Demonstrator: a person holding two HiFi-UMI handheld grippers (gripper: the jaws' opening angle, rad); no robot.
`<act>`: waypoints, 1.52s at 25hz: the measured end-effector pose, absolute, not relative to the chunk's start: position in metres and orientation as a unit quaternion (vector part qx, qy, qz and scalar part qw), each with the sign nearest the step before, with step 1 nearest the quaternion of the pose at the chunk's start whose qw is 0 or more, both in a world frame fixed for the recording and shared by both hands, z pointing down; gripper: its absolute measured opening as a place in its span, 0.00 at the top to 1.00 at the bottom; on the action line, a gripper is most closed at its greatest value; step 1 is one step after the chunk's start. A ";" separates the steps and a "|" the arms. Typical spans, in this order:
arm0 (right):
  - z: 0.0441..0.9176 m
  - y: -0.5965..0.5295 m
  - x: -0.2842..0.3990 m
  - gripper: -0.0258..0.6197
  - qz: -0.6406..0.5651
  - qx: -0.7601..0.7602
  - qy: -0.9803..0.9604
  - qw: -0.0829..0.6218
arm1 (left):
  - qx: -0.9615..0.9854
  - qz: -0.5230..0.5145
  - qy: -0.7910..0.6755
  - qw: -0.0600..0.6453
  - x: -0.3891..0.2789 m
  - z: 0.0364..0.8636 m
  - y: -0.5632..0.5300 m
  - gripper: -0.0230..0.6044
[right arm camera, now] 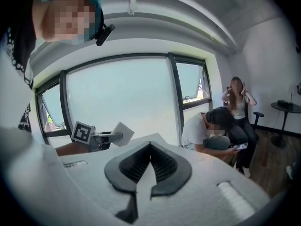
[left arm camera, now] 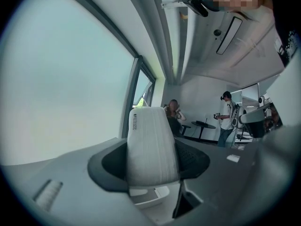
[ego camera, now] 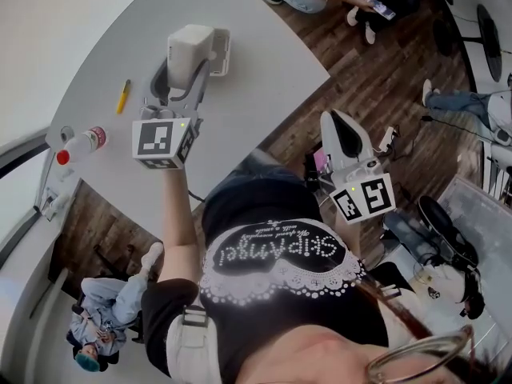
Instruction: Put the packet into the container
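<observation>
My left gripper (ego camera: pixel 186 64) is shut on a white packet (ego camera: pixel 190 42) and holds it upright above the grey table (ego camera: pixel 264 78). In the left gripper view the packet (left arm camera: pixel 151 145) stands pinched between the dark pads of the left gripper (left arm camera: pixel 153 161). A white container (ego camera: pixel 221 53) sits on the table just right of and behind the packet, partly hidden by it. My right gripper (ego camera: pixel 340 130) hangs off the table's right edge over the wood floor; in its own view the right gripper (right arm camera: pixel 150 158) has its jaws together with nothing in them.
A yellow pen (ego camera: pixel 122 96) and a red-capped bottle (ego camera: pixel 80 145) lie on the table's left part. The table's curved edge runs close to my body. People sit on the floor and on chairs around (right arm camera: pixel 216 131).
</observation>
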State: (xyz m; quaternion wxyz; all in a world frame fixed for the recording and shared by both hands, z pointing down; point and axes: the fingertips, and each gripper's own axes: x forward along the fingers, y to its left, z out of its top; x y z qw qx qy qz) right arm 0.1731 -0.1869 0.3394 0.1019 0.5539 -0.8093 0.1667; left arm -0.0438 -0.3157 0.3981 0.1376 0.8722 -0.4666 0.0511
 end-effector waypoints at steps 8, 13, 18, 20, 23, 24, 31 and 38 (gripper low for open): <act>0.339 -0.185 0.173 0.96 0.169 0.558 -0.805 0.105 | 0.868 0.078 -0.466 0.155 -0.043 0.440 -0.330 0.53; 0.341 -0.185 0.174 0.96 0.171 0.559 -0.804 0.107 | 0.864 0.103 -0.467 0.159 -0.041 0.462 -0.334 0.53; 0.340 -0.184 0.174 0.96 0.171 0.558 -0.805 0.108 | 0.859 0.111 -0.473 0.164 -0.039 0.474 -0.339 0.53; 0.340 -0.185 0.174 0.96 0.171 0.558 -0.805 0.108 | 0.858 0.115 -0.472 0.168 -0.037 0.479 -0.340 0.53; 0.341 -0.186 0.175 0.96 0.171 0.558 -0.805 0.108 | 0.858 0.125 -0.468 0.172 -0.035 0.487 -0.341 0.53; 0.340 -0.186 0.175 0.96 0.171 0.559 -0.804 0.108 | 0.857 0.129 -0.467 0.174 -0.035 0.490 -0.340 0.53; 0.341 -0.185 0.176 0.96 0.171 0.559 -0.804 0.108 | 0.855 0.155 -0.460 0.181 -0.031 0.508 -0.341 0.53; 0.343 -0.187 0.173 0.96 0.172 0.557 -0.805 0.109 | 0.849 0.178 -0.458 0.195 -0.029 0.527 -0.342 0.53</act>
